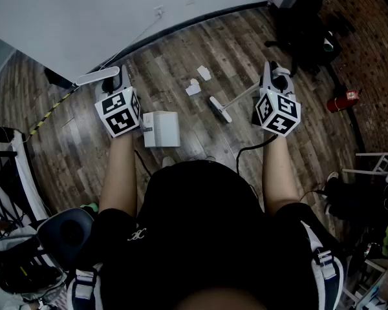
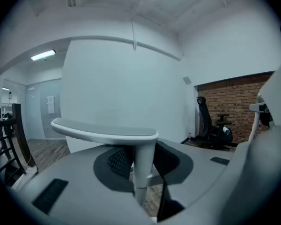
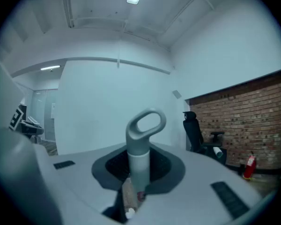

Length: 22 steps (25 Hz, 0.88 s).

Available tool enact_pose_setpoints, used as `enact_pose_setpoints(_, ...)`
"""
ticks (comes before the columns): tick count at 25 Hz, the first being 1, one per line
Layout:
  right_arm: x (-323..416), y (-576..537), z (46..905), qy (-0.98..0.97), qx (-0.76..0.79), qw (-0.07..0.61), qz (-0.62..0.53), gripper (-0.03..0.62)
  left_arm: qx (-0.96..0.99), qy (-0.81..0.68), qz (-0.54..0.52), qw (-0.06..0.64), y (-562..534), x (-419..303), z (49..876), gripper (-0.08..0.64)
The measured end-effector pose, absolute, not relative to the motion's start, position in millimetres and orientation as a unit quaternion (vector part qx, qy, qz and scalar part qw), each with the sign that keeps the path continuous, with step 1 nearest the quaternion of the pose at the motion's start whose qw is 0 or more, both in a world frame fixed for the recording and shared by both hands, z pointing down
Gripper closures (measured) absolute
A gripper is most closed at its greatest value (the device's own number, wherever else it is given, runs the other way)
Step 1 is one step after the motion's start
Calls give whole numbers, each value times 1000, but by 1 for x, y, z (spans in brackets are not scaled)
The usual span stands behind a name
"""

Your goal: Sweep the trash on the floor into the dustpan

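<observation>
Two white paper scraps (image 1: 204, 73) (image 1: 193, 88) lie on the wooden floor ahead of me. My left gripper (image 1: 121, 90) is shut on the dustpan's upright handle (image 2: 143, 165), whose flat T-shaped top (image 2: 105, 131) stands above the jaws. The white dustpan (image 1: 161, 129) rests on the floor just right of that gripper. My right gripper (image 1: 274, 86) is shut on the grey broom handle (image 3: 140, 161), with its loop end (image 3: 146, 122) poking up past the jaws. The broom head (image 1: 220, 108) is on the floor, right of the scraps and between the two grippers.
A white wall (image 1: 84, 18) runs along the far side, with a cable (image 1: 52, 112) on the floor below it. A black office chair (image 1: 307, 31) and a red fire extinguisher (image 1: 343, 101) stand at the right. A black railing (image 1: 3, 173) and a dark seat (image 1: 64, 232) are at my left.
</observation>
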State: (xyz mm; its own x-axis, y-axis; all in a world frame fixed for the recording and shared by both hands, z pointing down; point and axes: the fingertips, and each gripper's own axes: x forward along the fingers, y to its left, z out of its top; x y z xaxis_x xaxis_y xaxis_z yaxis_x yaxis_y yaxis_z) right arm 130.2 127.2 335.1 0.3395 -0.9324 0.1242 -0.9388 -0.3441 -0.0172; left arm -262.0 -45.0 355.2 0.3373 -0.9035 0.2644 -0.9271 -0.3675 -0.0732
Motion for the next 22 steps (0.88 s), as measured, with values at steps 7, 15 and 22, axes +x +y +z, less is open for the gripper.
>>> enact_pose_setpoints(7, 135, 141, 333, -573, 817, 35, 48, 526, 815, -560, 138, 46, -28, -259, 359, 454)
enact_pose_setpoints(15, 151, 147, 337, -561, 824, 36, 67, 526, 824, -545, 151, 37, -36, -244, 362, 454)
enact_pose_setpoints(22, 176, 163, 347, -570, 816, 15, 90, 526, 820, -550, 156, 25, -38, -217, 357, 454)
